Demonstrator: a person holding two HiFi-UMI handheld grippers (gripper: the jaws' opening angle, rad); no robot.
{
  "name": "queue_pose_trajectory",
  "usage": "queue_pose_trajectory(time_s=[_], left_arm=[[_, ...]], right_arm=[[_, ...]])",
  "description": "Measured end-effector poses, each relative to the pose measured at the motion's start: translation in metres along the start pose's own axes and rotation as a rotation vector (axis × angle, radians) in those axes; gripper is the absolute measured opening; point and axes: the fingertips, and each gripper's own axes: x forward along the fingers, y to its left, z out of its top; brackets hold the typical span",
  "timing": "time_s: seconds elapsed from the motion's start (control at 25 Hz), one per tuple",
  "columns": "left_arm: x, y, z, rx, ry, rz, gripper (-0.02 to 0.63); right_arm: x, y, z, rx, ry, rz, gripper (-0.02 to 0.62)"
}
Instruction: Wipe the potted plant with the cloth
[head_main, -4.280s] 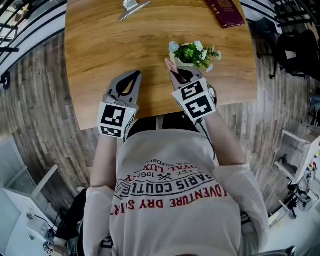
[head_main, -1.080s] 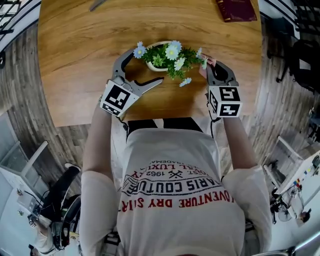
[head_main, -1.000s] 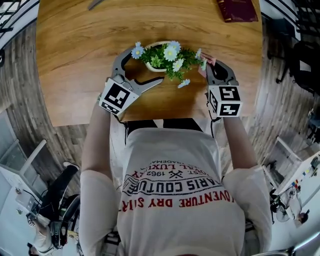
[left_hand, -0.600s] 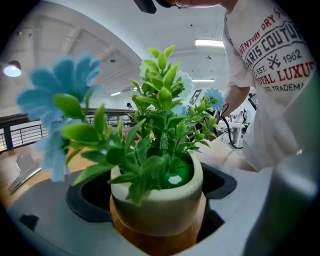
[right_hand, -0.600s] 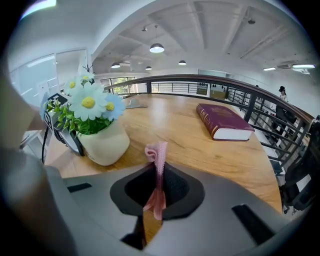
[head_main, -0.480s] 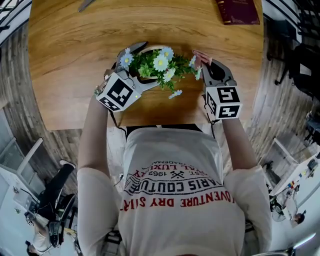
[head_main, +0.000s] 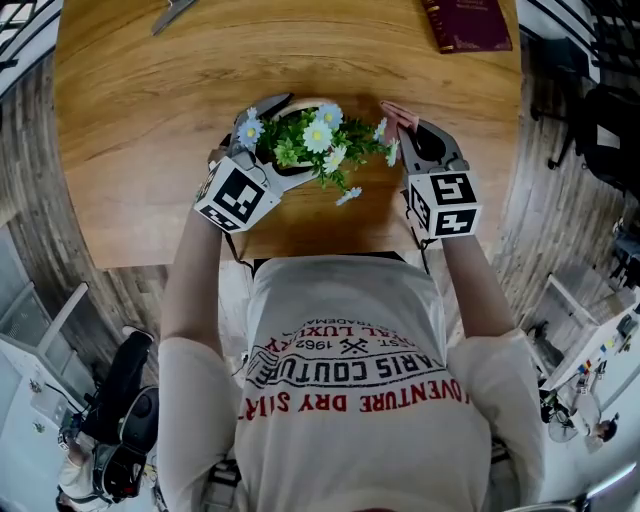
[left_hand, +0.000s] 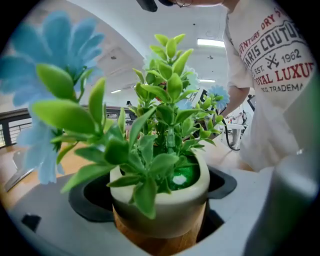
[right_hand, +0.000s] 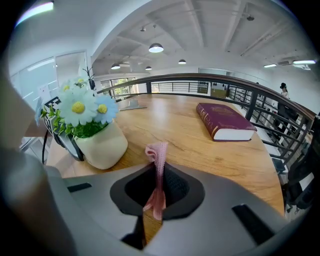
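On wooden table, potted plant between the jaws of left gripper, right gripper just beside its flowers, pink cloth at that gripper's tip, maroon book at far edge.

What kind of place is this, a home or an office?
Probably an open office or studio, perhaps a mezzanine: a dark railing curves behind the wooden table, and round lights hang from a high white ceiling.

potted plant 1 | cloth 1 | book 1 | clip 1 | left claw + right claw 2
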Motion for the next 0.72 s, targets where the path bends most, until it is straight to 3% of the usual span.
queue_pose_trajectory(time_s=[0.2, 0.4, 0.72], left_arm=[[-0.01, 0.004, 0.027, -0.089, -0.101, 0.033, 0.518], [-0.024, 0.013, 0.062, -0.09, -0.122, 0.061, 0.518], [-0.055, 0.038, 0.119, -0.109, -0.163, 0.06, 0.518]], right_arm=[[-0.005, 0.001, 0.008, 0.02, -0.008, -0.002, 0.043], [-0.015, 0.018, 0.029, 0.03, -0.06, 0.03, 0.043], [-0.026, 0.07, 0.093, -0.063, -0.296, 0.124, 0.043]])
